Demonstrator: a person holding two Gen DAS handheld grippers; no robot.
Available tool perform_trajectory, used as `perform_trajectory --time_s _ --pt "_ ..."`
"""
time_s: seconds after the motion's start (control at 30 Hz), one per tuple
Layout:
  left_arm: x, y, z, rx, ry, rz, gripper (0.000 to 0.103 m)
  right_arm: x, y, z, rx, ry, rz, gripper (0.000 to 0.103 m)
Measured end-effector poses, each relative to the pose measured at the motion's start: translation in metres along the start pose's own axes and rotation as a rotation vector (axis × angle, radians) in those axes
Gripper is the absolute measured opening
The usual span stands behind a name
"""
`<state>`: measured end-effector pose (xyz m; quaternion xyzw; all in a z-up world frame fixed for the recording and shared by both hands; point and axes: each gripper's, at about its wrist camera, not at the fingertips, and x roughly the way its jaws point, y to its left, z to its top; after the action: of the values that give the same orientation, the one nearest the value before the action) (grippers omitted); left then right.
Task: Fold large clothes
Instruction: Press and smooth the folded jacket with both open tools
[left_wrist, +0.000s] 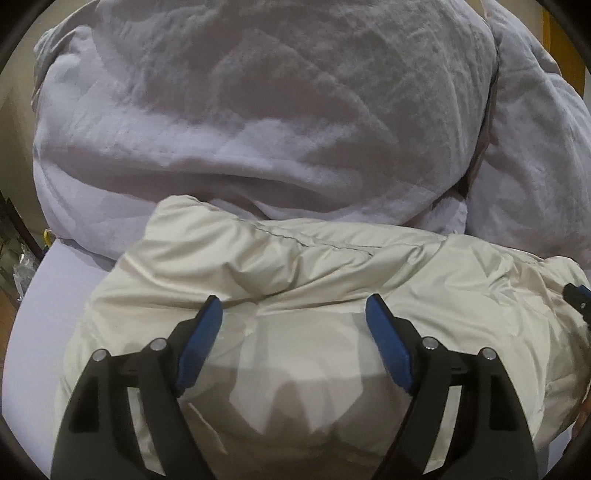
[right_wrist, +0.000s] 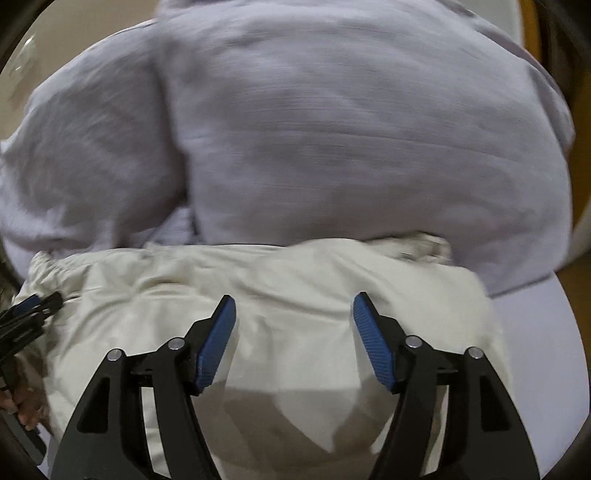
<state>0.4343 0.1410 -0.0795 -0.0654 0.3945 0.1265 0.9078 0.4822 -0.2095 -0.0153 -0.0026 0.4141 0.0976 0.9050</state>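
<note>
Left wrist view shows the cream jacket (left_wrist: 295, 280) lying as a puffy, partly folded bundle on the pale lavender bed (left_wrist: 26, 332), its far edge pressed against a big heap of grey-lavender quilt (left_wrist: 258, 110) behind it. The left hand-held gripper (left_wrist: 293, 314) hangs just above the jacket's middle with its blue pads spread wide and nothing pinched between them. In the right wrist view the right hand-held gripper (right_wrist: 293, 312) hovers over the same jacket (right_wrist: 295, 273), toward its right end, also spread and empty; that picture is smeared, so fine detail of the cloth is lost. Judging from the compact shape, with a stitched seam running along the jacket's top edge and no sleeve trailing loose, the main folds look done; what seems left is a last fold or some smoothing, since the bundle is still lumpy and creased. The quilt crowds the jacket from behind and leaves little free bed beyond it, so any fold away from the person would run into it. The tip of the other hand-held gripper shows at the jacket's side edge in each view, and fingers (right_wrist: 26, 410) of a hand show at the lower left of the right wrist view
</note>
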Motion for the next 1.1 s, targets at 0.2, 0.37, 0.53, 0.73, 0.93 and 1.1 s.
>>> perform_trajectory --time_s 0.2,0.37,0.53,0.73,0.93,1.1 --pt "0.023 0.005 -0.004 -0.007 0.034 0.031 0.084 0.023 -0.013 -0.01 -0.012 0.022 -0.083 0.083" --pt "0.036 0.004 -0.005 0.013 0.023 0.051 0.087 0.046 -0.008 -0.014 -0.062 0.008 -0.119 0.084" --pt "0.049 0.004 -0.007 0.005 0.019 0.052 0.089 0.061 -0.009 -0.017 -0.066 0.004 -0.117 0.086" --pt "0.069 -0.008 -0.002 0.003 0.01 0.053 0.09 0.067 -0.013 -0.02 -0.059 -0.003 -0.111 0.089" --pt "0.071 -0.007 -0.006 -0.001 0.007 0.052 0.091 0.109 0.002 -0.018 -0.057 0.014 -0.093 0.091" --pt "0.037 0.002 -0.002 -0.019 0.029 0.046 0.087 0.076 -0.009 -0.006 0.002 0.049 -0.058 0.091"
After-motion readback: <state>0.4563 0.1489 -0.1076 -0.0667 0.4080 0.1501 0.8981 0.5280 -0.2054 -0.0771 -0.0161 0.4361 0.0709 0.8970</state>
